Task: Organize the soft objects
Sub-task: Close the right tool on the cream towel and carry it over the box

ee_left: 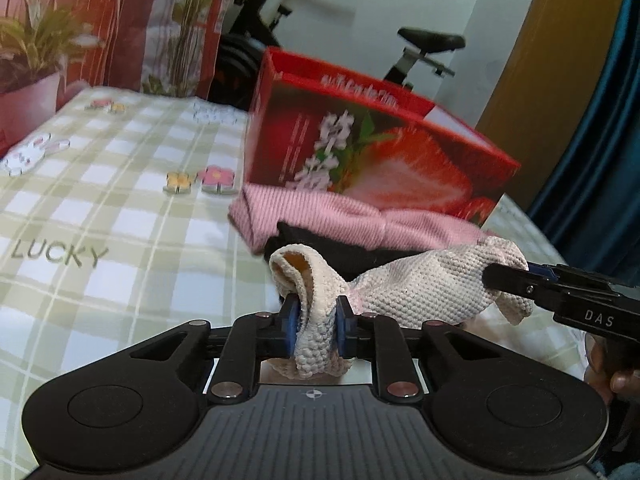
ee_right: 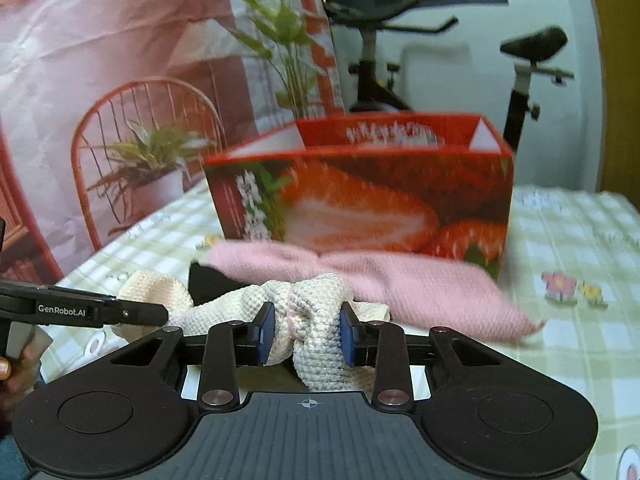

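Note:
Both grippers hold one cream knitted cloth above the bed. My left gripper is shut on its left end. My right gripper is shut on its other end, and shows at the right of the left wrist view. The left gripper shows at the left of the right wrist view. Behind the cloth lie a pink knitted piece and a black cloth. A red strawberry box, open on top, stands behind them.
The bed has a green and white checked cover with flower and rabbit prints. A pink backdrop with printed plants hangs behind. An exercise bike stands past the box.

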Demonstrator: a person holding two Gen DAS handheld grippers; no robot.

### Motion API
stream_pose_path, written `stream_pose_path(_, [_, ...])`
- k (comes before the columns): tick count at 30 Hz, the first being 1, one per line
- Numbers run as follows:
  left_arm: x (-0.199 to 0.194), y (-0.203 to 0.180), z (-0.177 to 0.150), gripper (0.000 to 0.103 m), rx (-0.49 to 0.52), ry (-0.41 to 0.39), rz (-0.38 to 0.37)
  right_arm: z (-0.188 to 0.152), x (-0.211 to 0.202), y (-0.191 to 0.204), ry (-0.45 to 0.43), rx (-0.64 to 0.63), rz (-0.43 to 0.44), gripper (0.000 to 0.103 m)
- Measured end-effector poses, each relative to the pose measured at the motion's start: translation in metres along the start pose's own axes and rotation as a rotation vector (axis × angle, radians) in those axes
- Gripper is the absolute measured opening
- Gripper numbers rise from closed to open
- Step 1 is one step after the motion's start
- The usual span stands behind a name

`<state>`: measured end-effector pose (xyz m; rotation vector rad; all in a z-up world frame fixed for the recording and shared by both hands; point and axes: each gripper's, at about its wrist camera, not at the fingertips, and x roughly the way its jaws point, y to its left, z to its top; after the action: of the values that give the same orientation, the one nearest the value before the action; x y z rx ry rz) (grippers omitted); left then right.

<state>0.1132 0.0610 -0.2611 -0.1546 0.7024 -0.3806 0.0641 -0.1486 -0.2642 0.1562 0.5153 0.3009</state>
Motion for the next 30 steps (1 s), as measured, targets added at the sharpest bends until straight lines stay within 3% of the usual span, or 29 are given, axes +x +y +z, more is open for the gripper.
stream_pose_path(8, [-0.028, -0.016, 0.031, 0.020, 0.071, -0.129, -0.047, 0.029, -0.029, -0.004, -0.114, -0.005, 0.001, 0.030])
stream_pose_path(14, [-0.032, -0.033, 0.074, 0.018, 0.118, -0.193, -0.078, 0.063, -0.039, -0.013, -0.185, -0.002, -0.025, 0.030])
stream_pose_path(20, [-0.020, -0.053, 0.117, 0.017, 0.194, -0.246, -0.051, 0.104, -0.033, -0.030, -0.210, 0.020, -0.055, 0.030])
stream_pose_path(24, [0.000, -0.059, 0.146, 0.016, 0.205, -0.244, -0.021, 0.133, -0.015, -0.039, -0.209, 0.022, -0.078, 0.030])
stream_pose_path(30, [0.052, -0.057, 0.177, 0.014, 0.226, -0.136, 0.033, 0.156, 0.045, -0.061, -0.071, 0.044, -0.122, 0.030])
